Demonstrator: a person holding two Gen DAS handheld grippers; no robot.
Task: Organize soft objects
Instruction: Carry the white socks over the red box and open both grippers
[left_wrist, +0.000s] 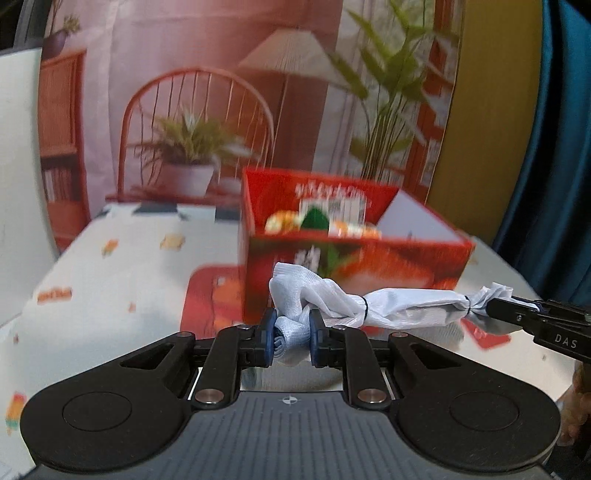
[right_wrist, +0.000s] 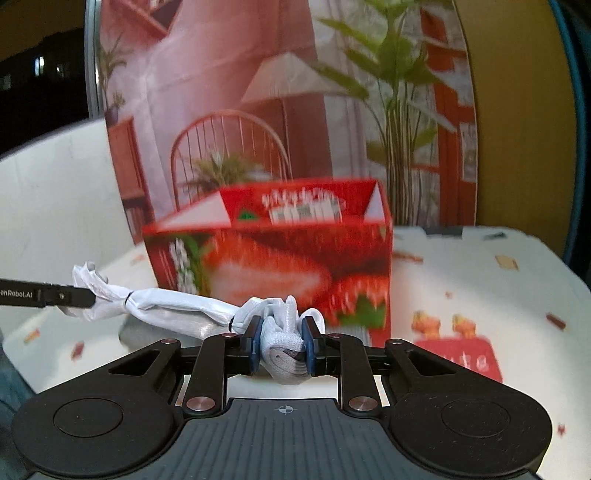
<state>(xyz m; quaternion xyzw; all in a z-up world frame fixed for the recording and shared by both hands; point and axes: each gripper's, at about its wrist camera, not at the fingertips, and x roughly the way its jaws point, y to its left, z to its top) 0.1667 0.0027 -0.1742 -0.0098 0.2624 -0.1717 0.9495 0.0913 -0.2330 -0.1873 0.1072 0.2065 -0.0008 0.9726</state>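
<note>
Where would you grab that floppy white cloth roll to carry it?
By its two bunched ends, one gripper per end, coming in from each side. The cloth roll is long and limp, tied with bands; the left gripper and right gripper already pinch its ends, so it hangs level before the red box.

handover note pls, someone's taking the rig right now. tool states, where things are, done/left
Left tool: shut on one end of the pale blue cloth bundle.
Right tool: shut on the other end; the bundle hangs between the two, tied with thin dark bands.
Red box: open top, on the patterned tablecloth, just behind the bundle. Something green and orange already sits inside; too blurred to name.
Done: bundle gripped at both ends, apparently clear of the table.
Left: probably carry it over the box rim, lower it in, open both tools.
</note>
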